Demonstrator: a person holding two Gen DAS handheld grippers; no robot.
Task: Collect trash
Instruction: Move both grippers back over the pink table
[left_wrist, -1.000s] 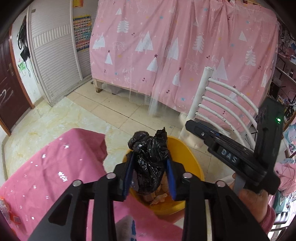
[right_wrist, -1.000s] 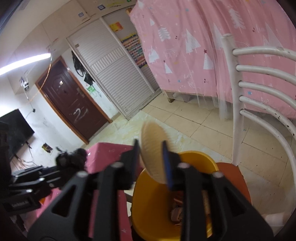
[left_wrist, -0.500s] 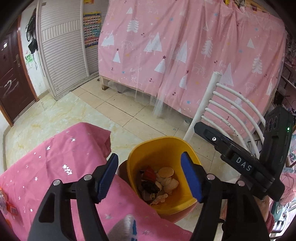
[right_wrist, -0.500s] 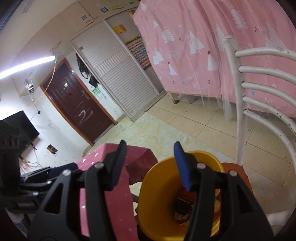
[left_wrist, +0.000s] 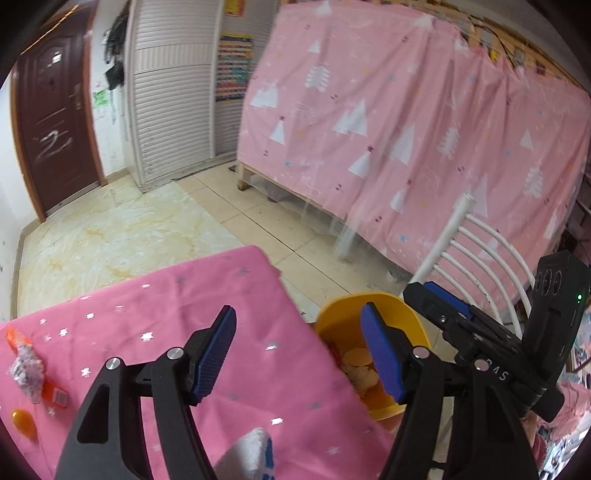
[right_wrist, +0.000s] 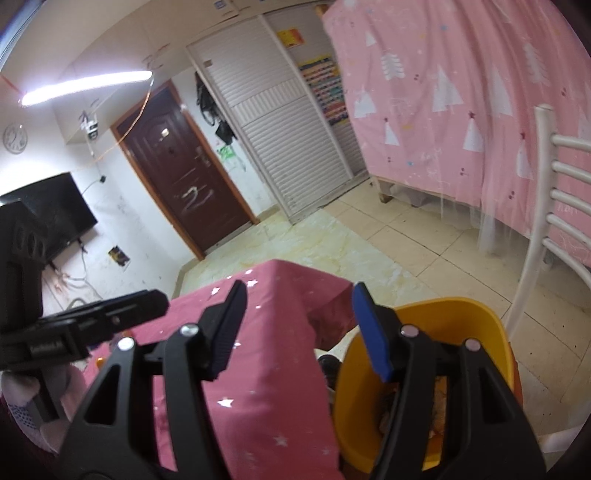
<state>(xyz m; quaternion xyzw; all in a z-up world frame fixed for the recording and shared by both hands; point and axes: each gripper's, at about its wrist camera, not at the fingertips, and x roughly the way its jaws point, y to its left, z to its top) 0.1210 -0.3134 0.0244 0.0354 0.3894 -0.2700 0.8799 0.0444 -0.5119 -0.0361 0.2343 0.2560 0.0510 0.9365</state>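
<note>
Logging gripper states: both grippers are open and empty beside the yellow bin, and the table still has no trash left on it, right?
Not quite. Trash remains: the left wrist view shows an orange wrapper on the pink tablecloth. Both the left gripper and right gripper are open, empty.

Not much here can be read. On the dark brown door (right_wrist: 188, 177) a large "2" is scrawled in pale chalky strokes, roughly at mid-height of the panel. The right gripper (left_wrist: 448, 306), seen just right of the yellow bin (left_wrist: 373, 354), carries pale letters on its black body; only "AS" shows clearly. The colourful chart (left_wrist: 234, 66) hanging well right of that door, beside the white shutter cupboard (left_wrist: 170, 96), has rows of print too small to make out.
</note>
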